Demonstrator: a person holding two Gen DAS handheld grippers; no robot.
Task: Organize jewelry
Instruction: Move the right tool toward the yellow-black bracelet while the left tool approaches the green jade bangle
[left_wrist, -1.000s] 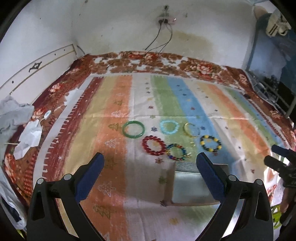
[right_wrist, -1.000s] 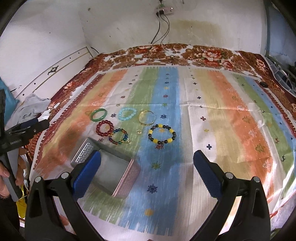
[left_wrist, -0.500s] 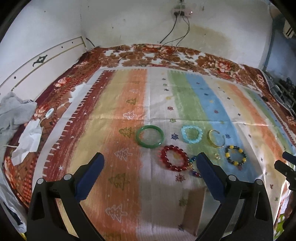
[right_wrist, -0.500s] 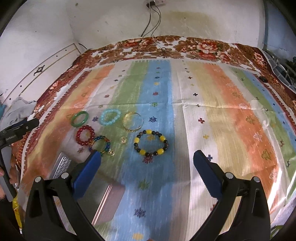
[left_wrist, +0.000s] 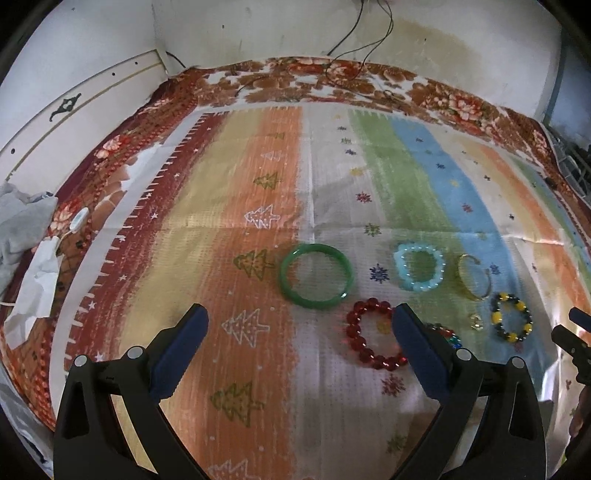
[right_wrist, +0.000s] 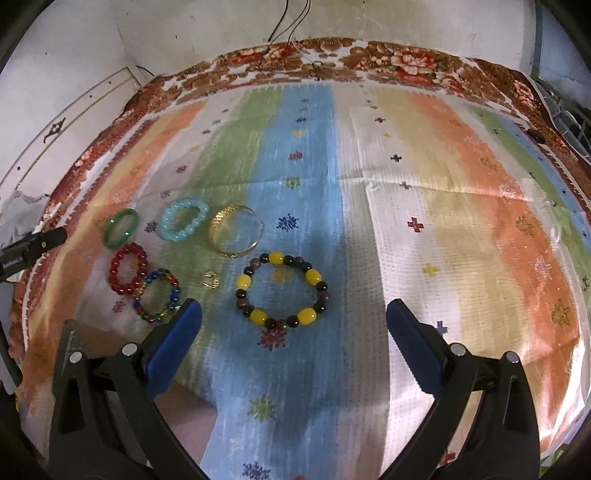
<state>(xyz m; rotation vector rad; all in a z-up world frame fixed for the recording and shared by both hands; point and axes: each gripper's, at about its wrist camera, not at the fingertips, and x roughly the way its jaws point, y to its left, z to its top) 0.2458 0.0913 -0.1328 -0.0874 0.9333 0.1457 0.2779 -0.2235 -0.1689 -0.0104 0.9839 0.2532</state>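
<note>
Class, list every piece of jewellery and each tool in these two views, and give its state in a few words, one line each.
Left tool: open, empty.
Right tool: open, empty.
Solid green bangle: flat on the cloth.
Light blue bead bracelet: flat, closed loop.
Thin gold bangle: flat on the cloth.
Red bead bracelet: flat, partly behind a left tool finger.
Multicoloured bead bracelet: flat, touching the red one.
Yellow and black bead bracelet: flat, apart.
Small gold ring: loose.
</note>
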